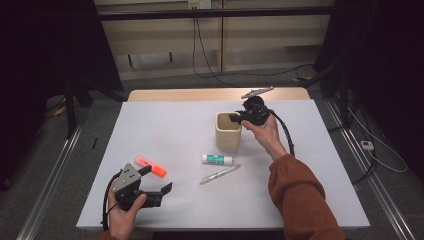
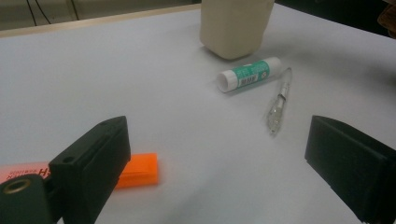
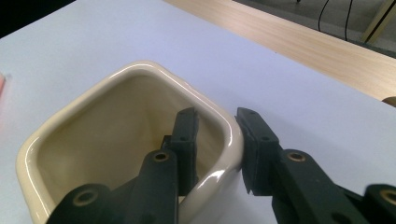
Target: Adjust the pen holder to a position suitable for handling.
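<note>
The right gripper (image 3: 215, 151) has its fingers clamped on the cup's (image 1: 228, 131) wall mid-table; the left gripper (image 2: 215, 172) gapes empty. The cup should stay upright, the clamp firm.

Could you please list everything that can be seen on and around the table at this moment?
cup: one, cream, square with rounded corners, upright at the table's middle; right tongs clamp its wall, one jaw inside and one outside.
glue stick: one, white with green label, lying just in front of the cup.
pen: one, clear and silvery, lying in front of the glue stick.
highlighter: one, orange, lying at the near left beside the left tongs.
table: one, white top with a wooden far edge.
cables: several, black, on the floor beyond the table.
left tongs: one, black, open, held low at the near left.
right tongs: one, black, shut on the cup's rim.
sleeve: one, rust orange, right forearm.
</note>
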Motion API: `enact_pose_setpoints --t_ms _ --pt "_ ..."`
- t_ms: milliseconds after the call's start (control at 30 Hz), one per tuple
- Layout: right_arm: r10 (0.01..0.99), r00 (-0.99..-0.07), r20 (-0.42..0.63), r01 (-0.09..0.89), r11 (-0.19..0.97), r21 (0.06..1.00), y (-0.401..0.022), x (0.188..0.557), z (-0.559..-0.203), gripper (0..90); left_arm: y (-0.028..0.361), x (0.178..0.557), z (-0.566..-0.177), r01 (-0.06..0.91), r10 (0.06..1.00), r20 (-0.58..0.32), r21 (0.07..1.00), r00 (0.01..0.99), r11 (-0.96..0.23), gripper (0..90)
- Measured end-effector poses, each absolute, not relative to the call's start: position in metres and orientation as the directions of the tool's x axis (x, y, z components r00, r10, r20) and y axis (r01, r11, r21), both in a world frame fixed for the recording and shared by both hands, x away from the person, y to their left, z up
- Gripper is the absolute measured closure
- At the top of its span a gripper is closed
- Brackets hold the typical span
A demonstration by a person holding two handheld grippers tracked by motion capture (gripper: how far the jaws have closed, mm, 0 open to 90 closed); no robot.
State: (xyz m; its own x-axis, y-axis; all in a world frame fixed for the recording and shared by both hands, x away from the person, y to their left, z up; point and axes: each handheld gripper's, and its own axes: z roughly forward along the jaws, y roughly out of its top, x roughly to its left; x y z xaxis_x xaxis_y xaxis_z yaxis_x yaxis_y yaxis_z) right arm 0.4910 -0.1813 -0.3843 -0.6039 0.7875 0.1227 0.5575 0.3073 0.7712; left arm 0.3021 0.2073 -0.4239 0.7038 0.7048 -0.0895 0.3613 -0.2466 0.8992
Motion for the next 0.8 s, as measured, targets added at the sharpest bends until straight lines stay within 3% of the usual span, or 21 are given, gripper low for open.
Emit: enact_pose_setpoints --t_ms 800 --pt "0.776 -0.615 0.139 0.553 0.299 0.778 -0.1737 0.4945 -0.3917 69.9 0.2067 0.3024 -0.4246 0.367 0.705 -0.09 0.895 0.704 -0.252 6.7"
